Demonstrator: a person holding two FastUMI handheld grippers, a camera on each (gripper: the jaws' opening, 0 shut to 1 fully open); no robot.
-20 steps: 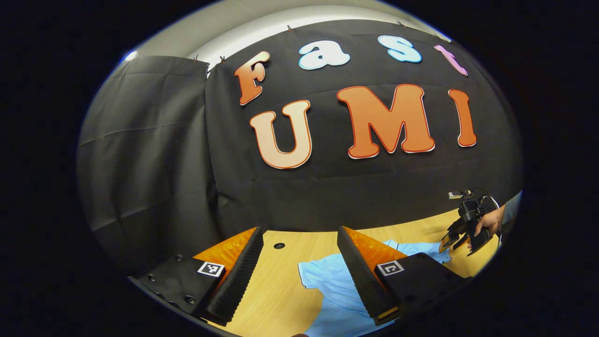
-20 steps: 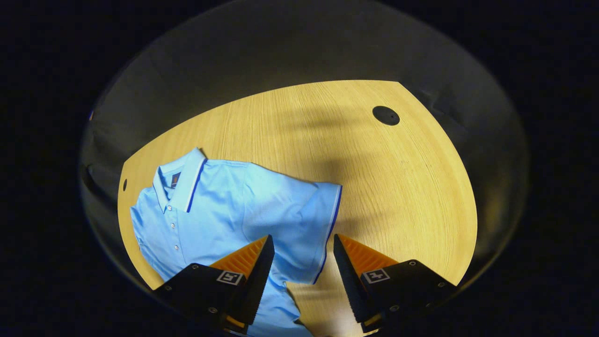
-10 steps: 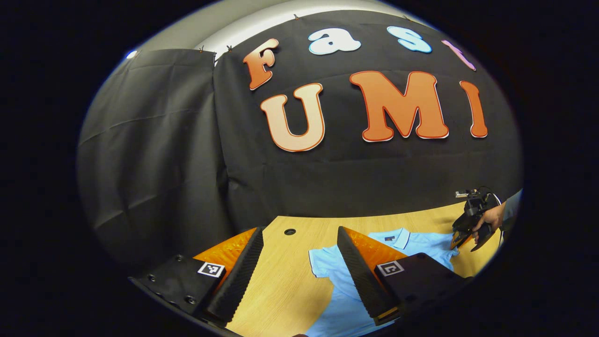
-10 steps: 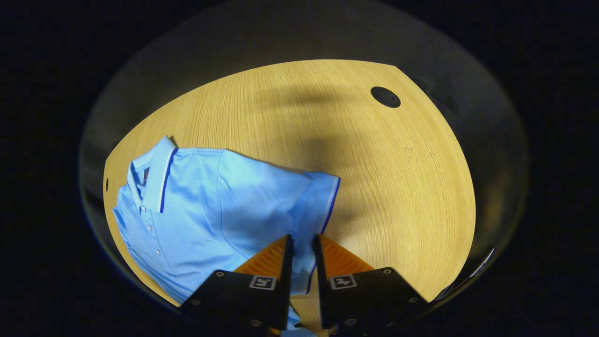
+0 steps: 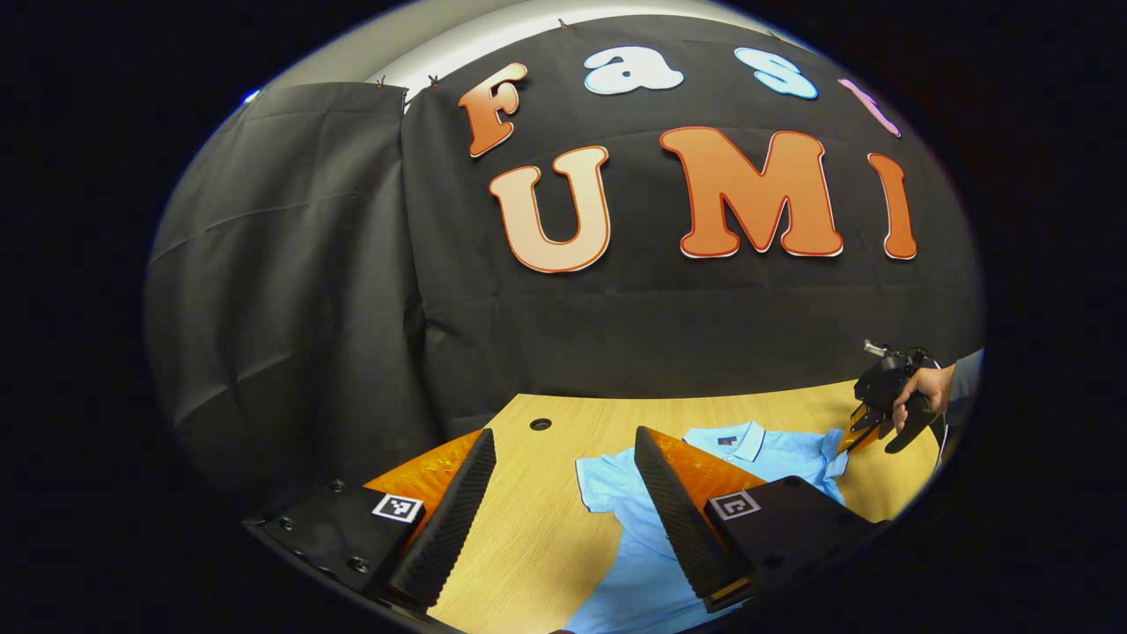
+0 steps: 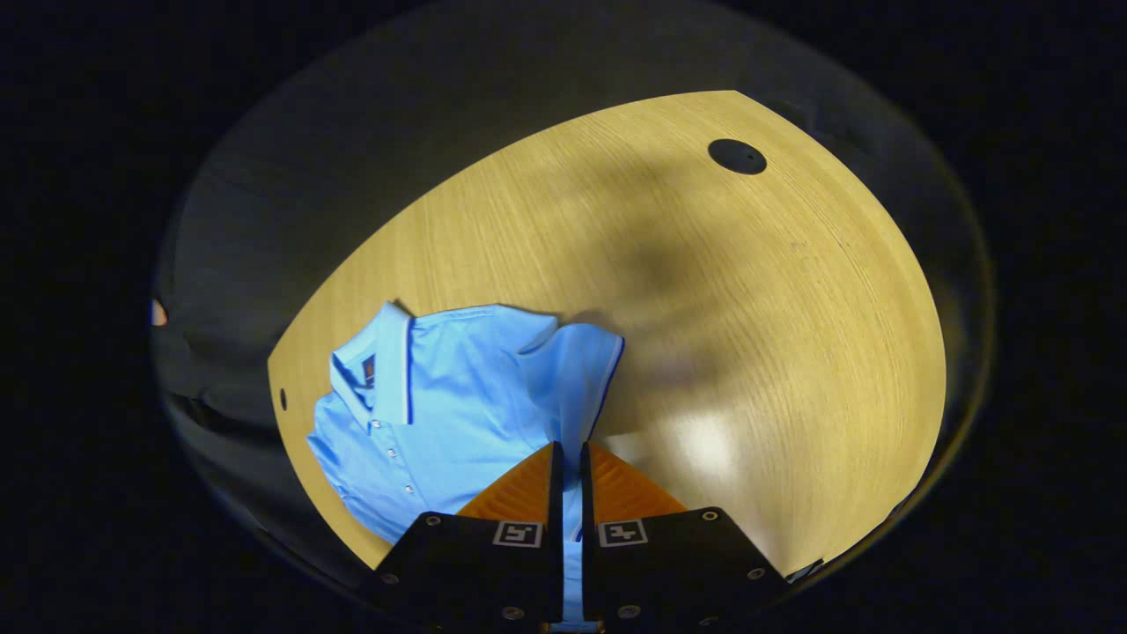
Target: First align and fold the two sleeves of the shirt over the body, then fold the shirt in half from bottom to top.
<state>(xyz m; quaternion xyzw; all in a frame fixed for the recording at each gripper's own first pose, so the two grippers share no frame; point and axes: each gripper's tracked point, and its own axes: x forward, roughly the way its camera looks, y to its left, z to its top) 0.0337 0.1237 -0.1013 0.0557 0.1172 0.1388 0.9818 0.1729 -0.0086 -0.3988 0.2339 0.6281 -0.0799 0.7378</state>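
A light blue polo shirt [image 6: 458,396] lies face up on the wooden desk [image 6: 704,291], its collar [image 6: 387,361] toward the desk's far edge in the left gripper view. The right gripper [image 6: 570,475] has its fingers pressed nearly together on the shirt's sleeve [image 6: 581,370], pinching the cloth. The left gripper [image 5: 563,493] hangs above the desk, fingers spread wide and holding nothing. A hand [image 5: 916,396] grips the right gripper near the desk's right edge.
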